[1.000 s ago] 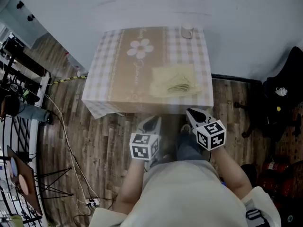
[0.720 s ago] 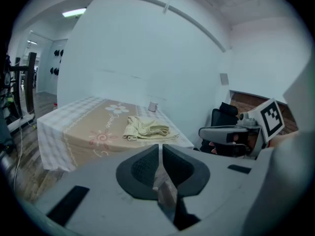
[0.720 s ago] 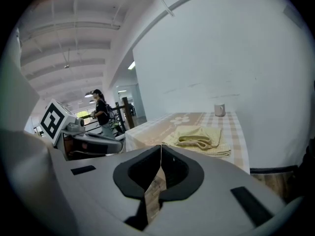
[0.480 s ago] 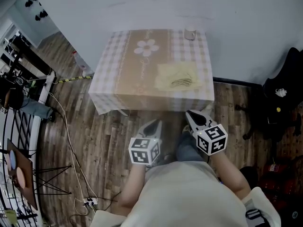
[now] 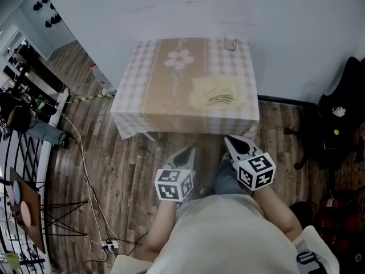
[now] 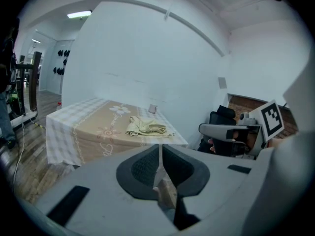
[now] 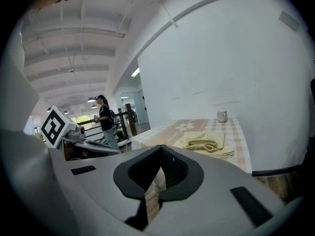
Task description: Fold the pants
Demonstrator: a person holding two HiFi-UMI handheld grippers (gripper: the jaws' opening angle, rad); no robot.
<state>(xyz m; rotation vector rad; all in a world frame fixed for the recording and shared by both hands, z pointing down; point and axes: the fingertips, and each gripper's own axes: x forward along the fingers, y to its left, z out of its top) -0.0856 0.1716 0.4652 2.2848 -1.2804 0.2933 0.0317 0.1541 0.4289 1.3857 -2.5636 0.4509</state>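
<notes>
Both grippers, held short of the table. Left gripper [image 5: 185, 152] and right gripper [image 5: 231, 141]: jaws together, nothing between them. The cream pants [image 5: 218, 93] lie as a folded bundle well ahead of both jaws, on the checked tablecloth [image 5: 171, 119], near its right edge. Likely hazard: closed jaws reaching in would shove the bundle, loosening its folds or sliding it off. The cup [image 5: 230, 43] beyond could tip.

A white wall [image 5: 171, 7] backs the checked-cloth table [image 5: 149, 79] (flower print) on wood-plank floor [image 5: 117, 170].
</notes>
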